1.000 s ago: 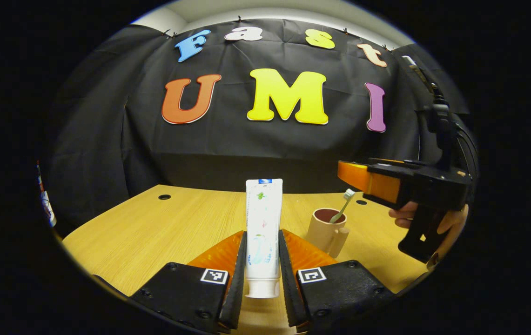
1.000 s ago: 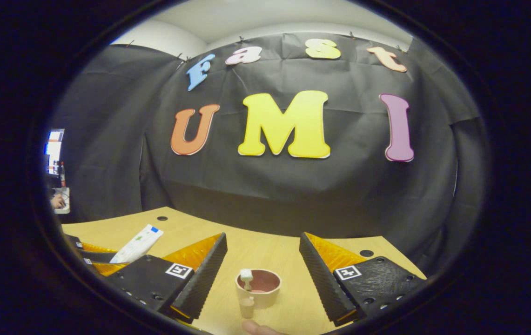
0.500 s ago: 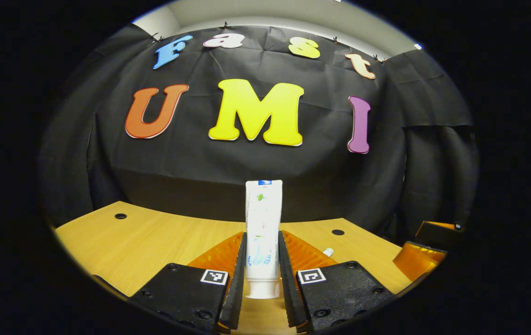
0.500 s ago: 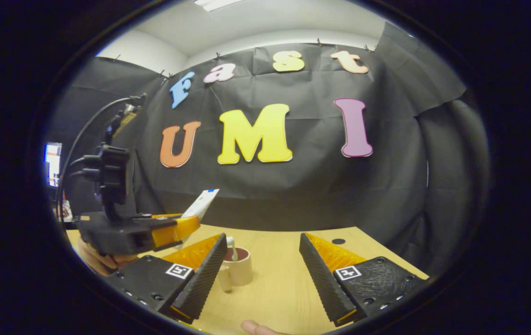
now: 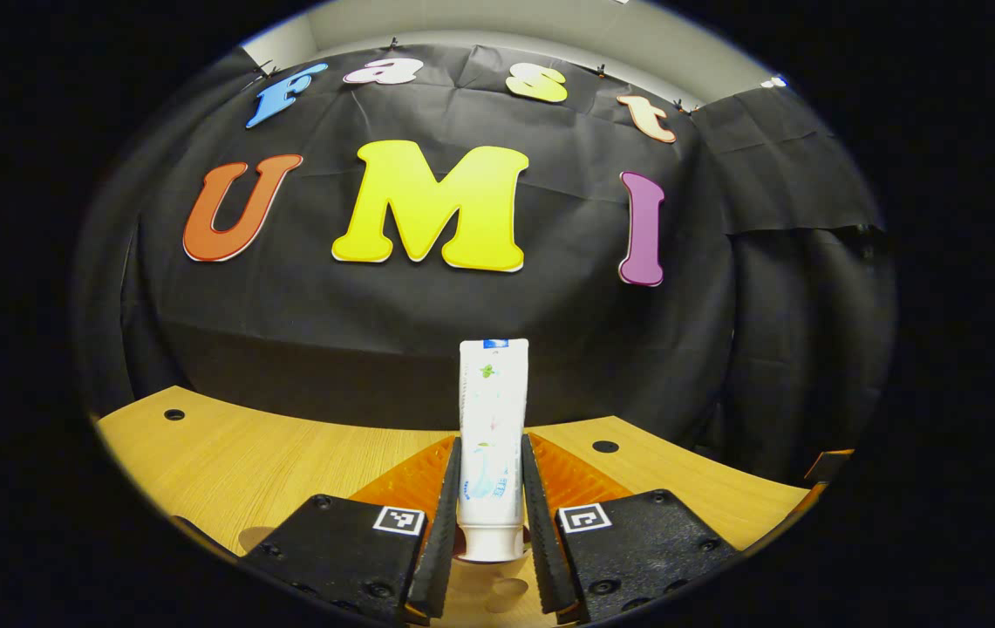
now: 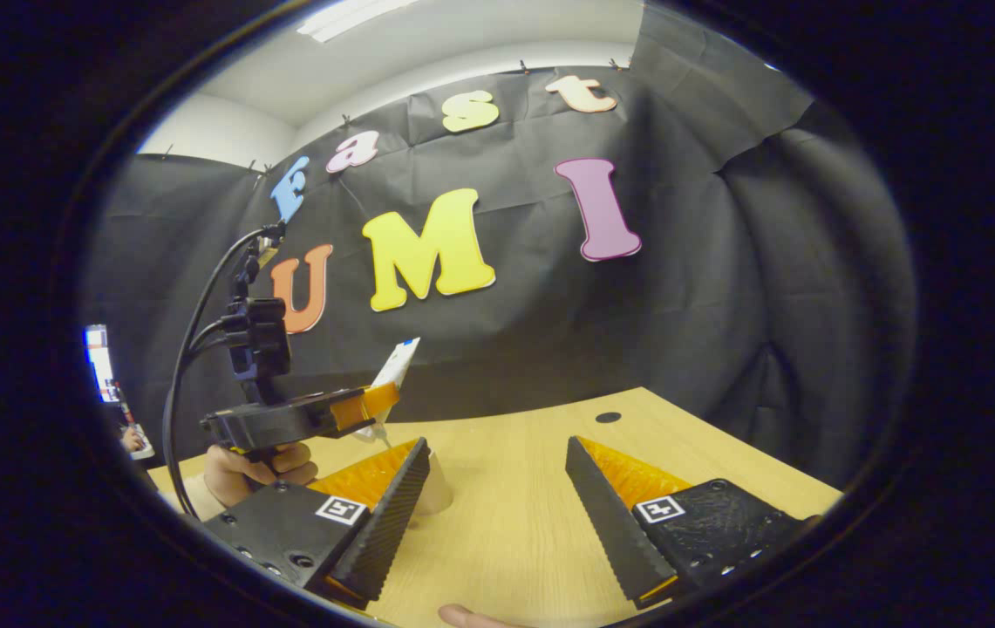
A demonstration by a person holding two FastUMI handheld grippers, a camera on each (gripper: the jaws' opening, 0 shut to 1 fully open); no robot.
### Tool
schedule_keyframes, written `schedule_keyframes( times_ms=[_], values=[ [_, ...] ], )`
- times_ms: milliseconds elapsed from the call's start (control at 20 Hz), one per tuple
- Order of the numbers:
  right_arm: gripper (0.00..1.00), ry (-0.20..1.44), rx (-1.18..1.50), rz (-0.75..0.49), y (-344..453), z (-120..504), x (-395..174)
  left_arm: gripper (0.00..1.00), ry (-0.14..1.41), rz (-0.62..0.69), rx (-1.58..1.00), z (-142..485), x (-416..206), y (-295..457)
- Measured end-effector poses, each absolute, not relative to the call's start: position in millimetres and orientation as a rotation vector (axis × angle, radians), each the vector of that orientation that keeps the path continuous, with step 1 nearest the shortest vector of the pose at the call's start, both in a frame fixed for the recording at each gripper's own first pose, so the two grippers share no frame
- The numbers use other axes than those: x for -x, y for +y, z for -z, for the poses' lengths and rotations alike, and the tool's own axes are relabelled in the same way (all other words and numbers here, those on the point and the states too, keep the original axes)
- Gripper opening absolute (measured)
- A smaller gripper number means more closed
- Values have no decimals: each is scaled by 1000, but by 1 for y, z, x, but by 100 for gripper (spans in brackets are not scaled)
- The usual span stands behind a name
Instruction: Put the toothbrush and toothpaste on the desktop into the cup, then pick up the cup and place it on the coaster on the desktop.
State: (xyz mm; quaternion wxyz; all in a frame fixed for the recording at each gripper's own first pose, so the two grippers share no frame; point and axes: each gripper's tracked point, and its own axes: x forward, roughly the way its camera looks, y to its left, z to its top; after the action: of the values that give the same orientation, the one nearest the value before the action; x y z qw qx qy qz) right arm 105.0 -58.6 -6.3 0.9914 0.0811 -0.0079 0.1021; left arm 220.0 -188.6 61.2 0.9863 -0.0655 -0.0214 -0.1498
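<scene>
A white toothpaste tube (image 5: 493, 419) stands upright, cap down, with my left gripper (image 5: 490, 440) shut on its lower half. In the right gripper view that left gripper (image 6: 382, 399), held by a hand (image 6: 257, 462), hovers over the pale cup (image 6: 438, 493) with the tube (image 6: 398, 368) tilted above it. A thin toothbrush (image 6: 380, 433) pokes up from the cup. The cup is mostly hidden behind one of my right gripper's own fingers (image 6: 392, 506). My right gripper (image 6: 497, 445) is open and holds nothing, to the right of the cup.
The wooden desktop (image 6: 514, 523) has small round holes near its far edge (image 5: 605, 447). The tip of the other gripper (image 5: 824, 467) shows at the right edge of the left gripper view. Black cloth walls close the back and right.
My left gripper has carried the toothpaste to the right until it hangs over the cup. My right gripper has drawn away to the right, still open.
</scene>
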Motion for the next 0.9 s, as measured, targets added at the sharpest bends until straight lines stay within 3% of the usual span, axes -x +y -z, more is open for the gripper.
schedule_keyframes(
  times_ms=[200, 250, 300, 650, 800, 900],
  values=[
    [96, -7, -161, -218, -52, 12, -106, 44, -59, 293, 134, -66, -220, -181],
    [96, -6, -154, -214, -51, 13, -106, 49, -74, 297, 144, -71, -217, -180],
    [96, -3, -153, -211, -50, 13, -105, 44, -73, 308, 149, -70, -215, -181],
    [96, 14, -100, -194, -35, 7, -109, 44, -51, 323, 171, -70, -197, -170],
    [96, 35, -46, -202, -19, 7, -113, 52, -34, 327, 188, -69, -185, -160],
    [96, 87, -38, -236, -1, 16, -119, 63, -20, 293, 157, -65, -175, -145]
  ],
)
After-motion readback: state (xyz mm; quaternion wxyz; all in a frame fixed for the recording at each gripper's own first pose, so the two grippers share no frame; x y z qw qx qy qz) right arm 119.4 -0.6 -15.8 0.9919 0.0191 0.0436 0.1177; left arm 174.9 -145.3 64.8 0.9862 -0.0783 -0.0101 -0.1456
